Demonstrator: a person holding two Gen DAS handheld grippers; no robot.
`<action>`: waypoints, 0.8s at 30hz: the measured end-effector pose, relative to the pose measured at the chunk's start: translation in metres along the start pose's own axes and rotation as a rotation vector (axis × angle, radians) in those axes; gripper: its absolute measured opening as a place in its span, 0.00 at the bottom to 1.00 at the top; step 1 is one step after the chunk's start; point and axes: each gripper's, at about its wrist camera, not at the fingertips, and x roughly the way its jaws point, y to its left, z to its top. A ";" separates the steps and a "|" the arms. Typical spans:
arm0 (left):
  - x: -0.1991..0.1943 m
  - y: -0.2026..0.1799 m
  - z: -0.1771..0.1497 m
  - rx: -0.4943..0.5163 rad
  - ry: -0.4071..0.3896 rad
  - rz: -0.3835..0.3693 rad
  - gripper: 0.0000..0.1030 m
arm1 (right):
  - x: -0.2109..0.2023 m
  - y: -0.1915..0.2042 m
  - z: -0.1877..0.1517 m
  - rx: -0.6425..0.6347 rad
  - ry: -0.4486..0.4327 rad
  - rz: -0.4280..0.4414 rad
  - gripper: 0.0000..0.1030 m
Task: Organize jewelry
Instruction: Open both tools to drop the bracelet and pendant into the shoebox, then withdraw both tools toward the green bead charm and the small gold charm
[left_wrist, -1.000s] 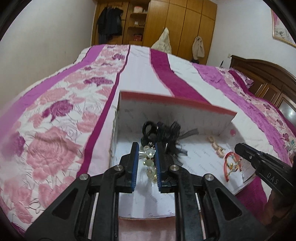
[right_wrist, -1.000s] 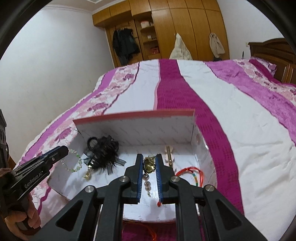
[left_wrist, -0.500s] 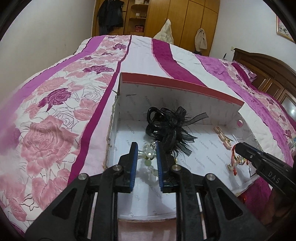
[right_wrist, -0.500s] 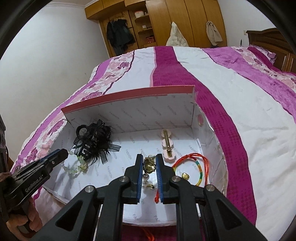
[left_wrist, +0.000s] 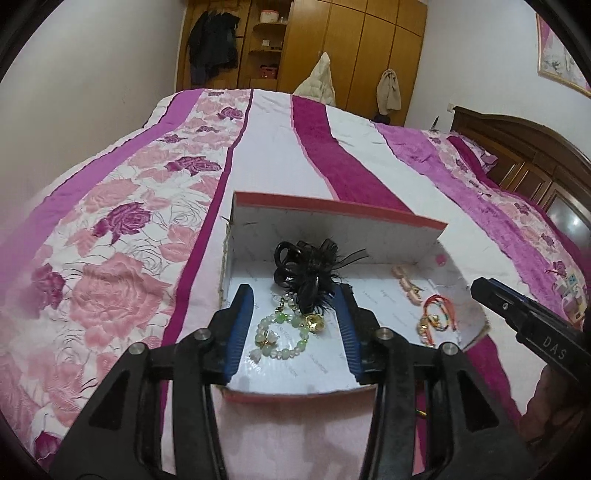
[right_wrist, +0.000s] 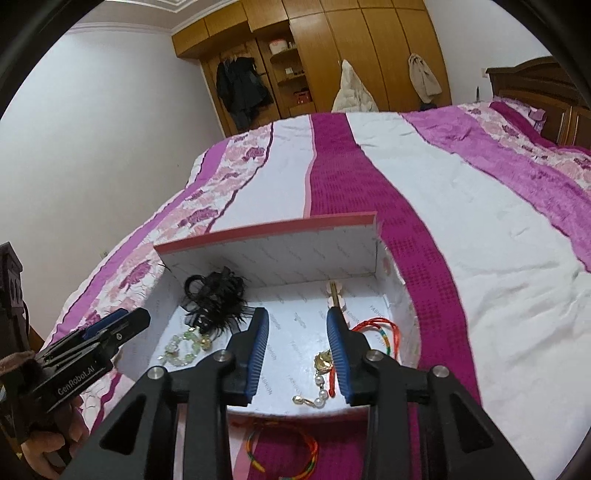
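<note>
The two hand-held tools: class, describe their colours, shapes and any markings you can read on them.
Both tools are matte black, with angular arms joined by round silver pivot bolts. Each finger carries a ribbed blue pad on its inner face. The left tool reads "GenRobot.AI" in white on its side, seen from the right wrist view; the right tool reads "DAS", seen from the left wrist view. No cables or sleeves show clearly.

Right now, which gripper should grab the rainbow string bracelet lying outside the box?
Probably the right gripper. It is open, and the string bracelet lies on the bedspread just below it, in front of the box. The left gripper hangs over the bead bracelet.
</note>
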 end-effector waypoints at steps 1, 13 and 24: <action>-0.005 0.001 0.001 -0.004 0.000 -0.003 0.37 | -0.006 0.001 0.001 -0.002 -0.005 0.000 0.35; -0.059 0.012 -0.008 0.004 0.007 0.032 0.37 | -0.067 0.010 0.000 0.003 -0.046 0.018 0.35; -0.090 0.015 -0.032 0.028 0.057 0.062 0.37 | -0.107 0.003 -0.029 -0.007 0.007 -0.001 0.35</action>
